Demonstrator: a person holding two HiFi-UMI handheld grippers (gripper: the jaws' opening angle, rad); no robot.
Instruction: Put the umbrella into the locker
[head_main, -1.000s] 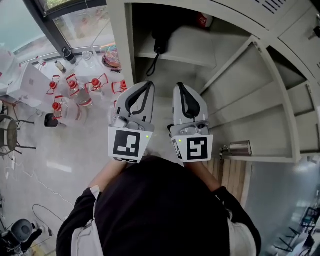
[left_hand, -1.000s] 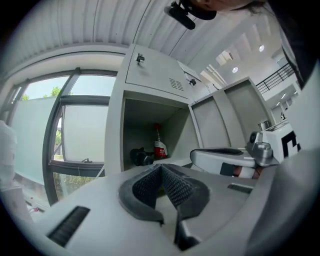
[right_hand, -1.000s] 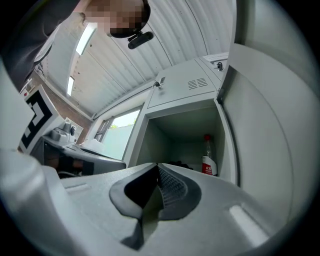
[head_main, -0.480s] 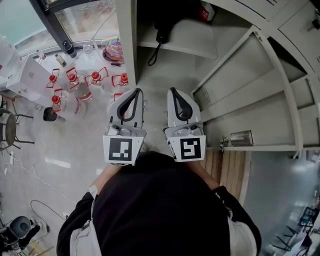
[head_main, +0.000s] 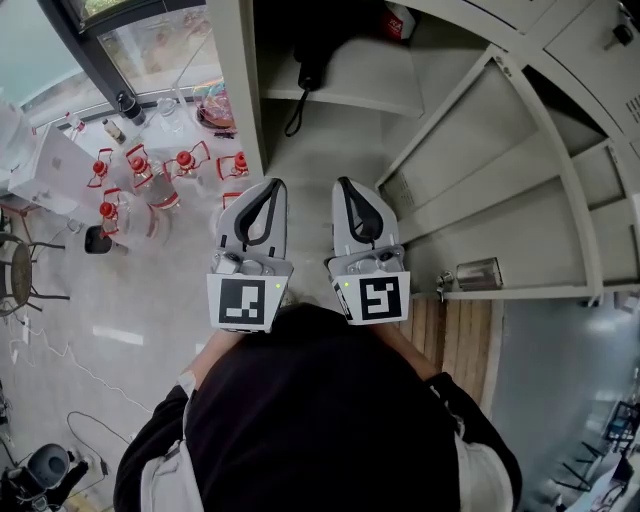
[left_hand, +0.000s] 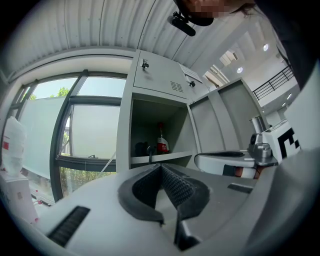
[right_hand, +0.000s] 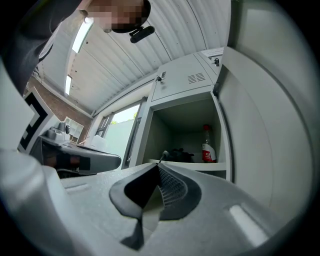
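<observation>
Looks like a workplace locker area — grey metal lockers (head_main: 500, 170), big windows (left_hand: 92, 135), corrugated ceiling (left_hand: 100, 25), red-capped water jugs (head_main: 160, 185) on a shiny floor (head_main: 130, 295).

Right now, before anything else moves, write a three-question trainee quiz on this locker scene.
1. True or false: the left hand-held gripper is clamped on the umbrella.
2. What stands beside the umbrella on the locker shelf? A: a red-labelled bottle. B: a mug. C: a shoebox.
3. Fill in: the jaws of the right hand-held gripper are ____ and hold nothing.

Key: 1 false: it is shut and empty, and the umbrella lies on the locker shelf. 2 A. 3 shut.
</observation>
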